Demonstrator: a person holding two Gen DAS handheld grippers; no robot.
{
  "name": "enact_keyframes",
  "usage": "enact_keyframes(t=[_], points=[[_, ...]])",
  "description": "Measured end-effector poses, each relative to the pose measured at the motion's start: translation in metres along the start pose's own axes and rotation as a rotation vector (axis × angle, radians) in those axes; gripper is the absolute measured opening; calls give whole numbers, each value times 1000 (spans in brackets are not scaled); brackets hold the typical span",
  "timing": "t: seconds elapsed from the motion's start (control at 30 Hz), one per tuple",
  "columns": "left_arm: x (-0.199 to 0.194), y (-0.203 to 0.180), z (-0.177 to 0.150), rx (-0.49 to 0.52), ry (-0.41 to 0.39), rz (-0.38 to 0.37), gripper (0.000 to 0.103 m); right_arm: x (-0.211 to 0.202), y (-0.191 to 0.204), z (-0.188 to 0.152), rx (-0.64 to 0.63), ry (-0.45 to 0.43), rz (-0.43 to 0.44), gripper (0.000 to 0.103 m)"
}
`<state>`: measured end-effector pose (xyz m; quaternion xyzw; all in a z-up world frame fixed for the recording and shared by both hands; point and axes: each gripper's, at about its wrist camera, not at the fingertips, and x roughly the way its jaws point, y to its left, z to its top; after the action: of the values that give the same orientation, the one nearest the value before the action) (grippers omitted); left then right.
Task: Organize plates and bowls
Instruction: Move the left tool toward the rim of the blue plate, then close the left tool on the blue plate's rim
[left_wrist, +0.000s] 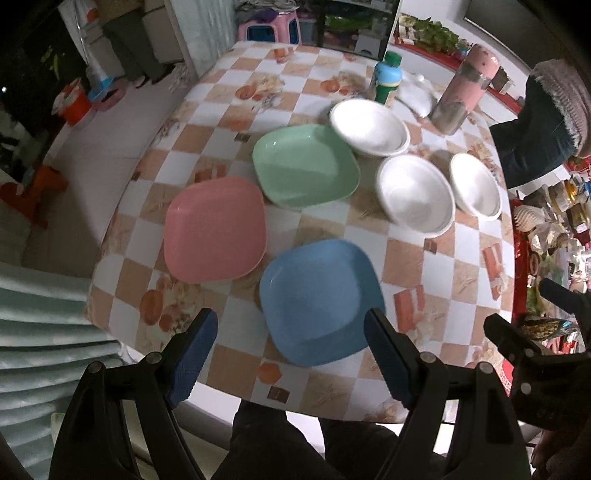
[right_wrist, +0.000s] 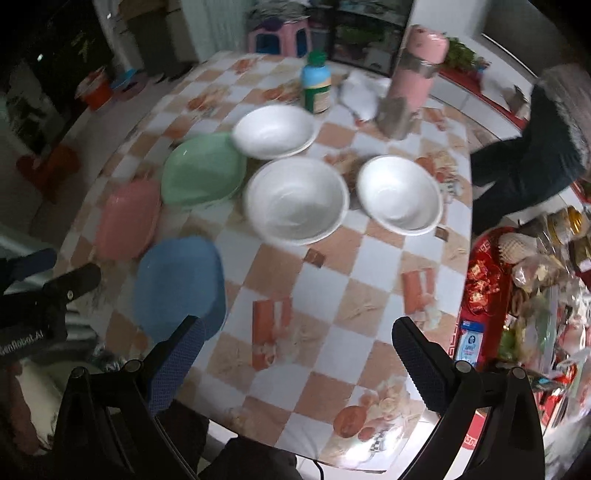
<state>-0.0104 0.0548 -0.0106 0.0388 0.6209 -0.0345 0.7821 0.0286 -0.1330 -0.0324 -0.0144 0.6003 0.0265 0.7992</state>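
Three square plates lie flat on the checked table (left_wrist: 229, 107): a pink plate (left_wrist: 215, 228), a green plate (left_wrist: 306, 165) and a blue plate (left_wrist: 320, 302). Three white bowls stand apart to their right: a far bowl (left_wrist: 370, 126), a middle bowl (left_wrist: 415, 194) and a right bowl (left_wrist: 475, 186). My left gripper (left_wrist: 291, 352) hovers open over the table's near edge, just short of the blue plate. My right gripper (right_wrist: 297, 360) hangs open above bare tablecloth (right_wrist: 332, 295), nearer than the middle bowl (right_wrist: 296, 201) and right bowl (right_wrist: 400, 194). Both hold nothing.
A green-capped bottle (left_wrist: 387, 78), a pink flask (left_wrist: 465, 88) and crumpled white paper (left_wrist: 415, 94) stand at the table's far side. A dark garment over a chair (left_wrist: 532, 144) is at the right. A cluttered red tray of packets (right_wrist: 491, 280) borders the right edge.
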Motion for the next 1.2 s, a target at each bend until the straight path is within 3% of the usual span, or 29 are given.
enact_keyframes(t=[0.1, 0.17, 0.4, 0.7, 0.83, 1.0, 1.1, 1.2], points=[[15, 2, -9, -2, 35, -6, 84, 10, 9, -4, -26, 4, 51, 102], [31, 3, -17, -2, 73, -3, 77, 19, 14, -5, -35, 16, 50, 102], [69, 12, -32, -45, 161, -1, 69, 47, 31, -8, -95, 46, 72, 102], [73, 13, -35, -22, 128, 1, 66, 69, 39, -12, -102, 113, 103, 102], [84, 20, -35, -45, 176, -16, 66, 62, 44, -9, -116, 58, 68, 102], [91, 29, -29, -60, 210, 28, 66, 76, 46, -7, -109, 111, 77, 102], [94, 29, -27, -51, 218, 30, 66, 81, 46, -4, -94, 134, 110, 87], [98, 25, -24, -33, 218, 37, 53, 86, 50, -1, -110, 142, 129, 86]])
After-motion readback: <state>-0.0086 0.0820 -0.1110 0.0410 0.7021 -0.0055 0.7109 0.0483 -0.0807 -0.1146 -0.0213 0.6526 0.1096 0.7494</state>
